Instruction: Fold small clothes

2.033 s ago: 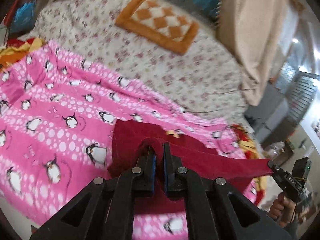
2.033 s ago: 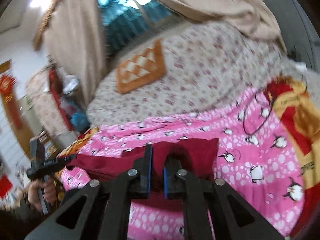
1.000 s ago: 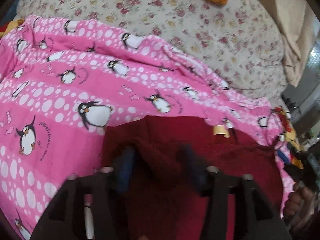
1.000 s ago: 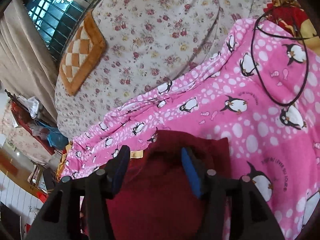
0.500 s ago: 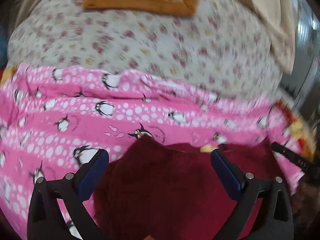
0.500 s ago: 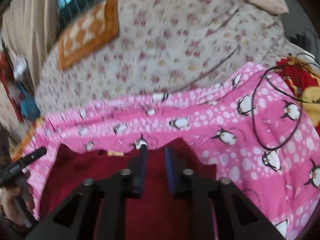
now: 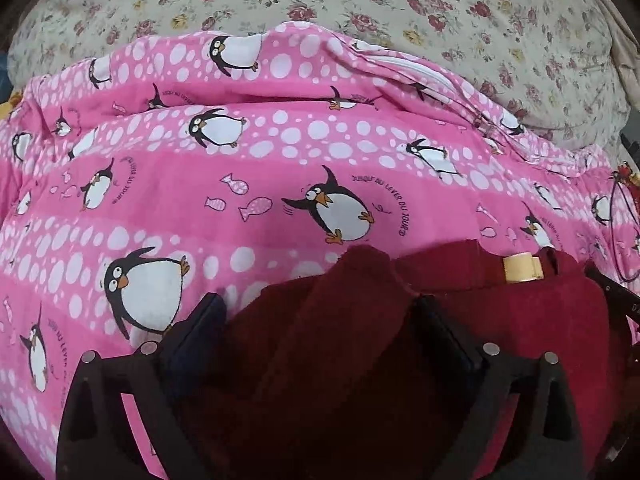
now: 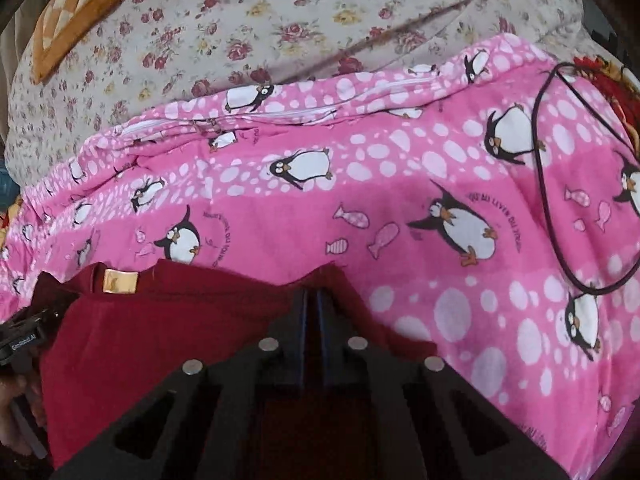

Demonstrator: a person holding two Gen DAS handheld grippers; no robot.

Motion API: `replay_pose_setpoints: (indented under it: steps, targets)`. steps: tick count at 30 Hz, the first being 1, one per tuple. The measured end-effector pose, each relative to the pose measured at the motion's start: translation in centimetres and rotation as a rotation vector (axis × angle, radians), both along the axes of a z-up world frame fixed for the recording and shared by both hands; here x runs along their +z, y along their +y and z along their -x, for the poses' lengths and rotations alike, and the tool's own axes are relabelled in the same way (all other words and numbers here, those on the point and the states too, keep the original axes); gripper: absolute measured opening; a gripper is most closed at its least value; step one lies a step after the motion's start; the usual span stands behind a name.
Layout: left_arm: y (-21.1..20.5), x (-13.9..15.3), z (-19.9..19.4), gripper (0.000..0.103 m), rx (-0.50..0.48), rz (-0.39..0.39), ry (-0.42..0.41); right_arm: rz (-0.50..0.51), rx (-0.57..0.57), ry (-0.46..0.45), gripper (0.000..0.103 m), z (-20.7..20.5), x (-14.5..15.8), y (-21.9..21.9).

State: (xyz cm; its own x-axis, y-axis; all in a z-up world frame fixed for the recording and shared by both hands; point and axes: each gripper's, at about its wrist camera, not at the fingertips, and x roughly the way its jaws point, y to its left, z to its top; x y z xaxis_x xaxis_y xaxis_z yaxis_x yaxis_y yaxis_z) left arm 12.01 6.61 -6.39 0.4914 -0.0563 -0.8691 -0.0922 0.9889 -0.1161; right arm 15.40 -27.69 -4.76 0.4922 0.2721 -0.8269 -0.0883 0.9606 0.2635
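The dark red garment (image 7: 500, 320) is lying spread on the pink penguin blanket (image 7: 260, 184), its tan neck label (image 7: 520, 268) showing at the far edge, with a raised ridge of cloth bunching up nearest the left wrist camera. The left gripper (image 7: 320, 320) is standing wide, its jaws having just been opening; the ridge is sitting between them, but the pads are not pressing on it. The right gripper (image 8: 311, 300) is pressed together over the garment's far right corner; whether any cloth is caught between its pads I cannot tell. Judging by this, a fold is being set down and released. The next move probably calls for flattening that ridge and taking fresh hold of an edge for another fold.
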Motion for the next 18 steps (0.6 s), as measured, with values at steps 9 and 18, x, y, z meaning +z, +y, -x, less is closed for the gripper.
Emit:
replay_pose_setpoints:
  steps: [9,18]
  targets:
    - [-0.2,4.4,4.9,0.066,0.004,0.046,-0.184,0.004,0.117,-0.313,0.017,7.0,7.9,3.3]
    - [-8.0,2.5,11.3,0.077,-0.167,-0.066,-0.194,0.182,0.221,-0.133,0.035,12.3,4.1,9.1]
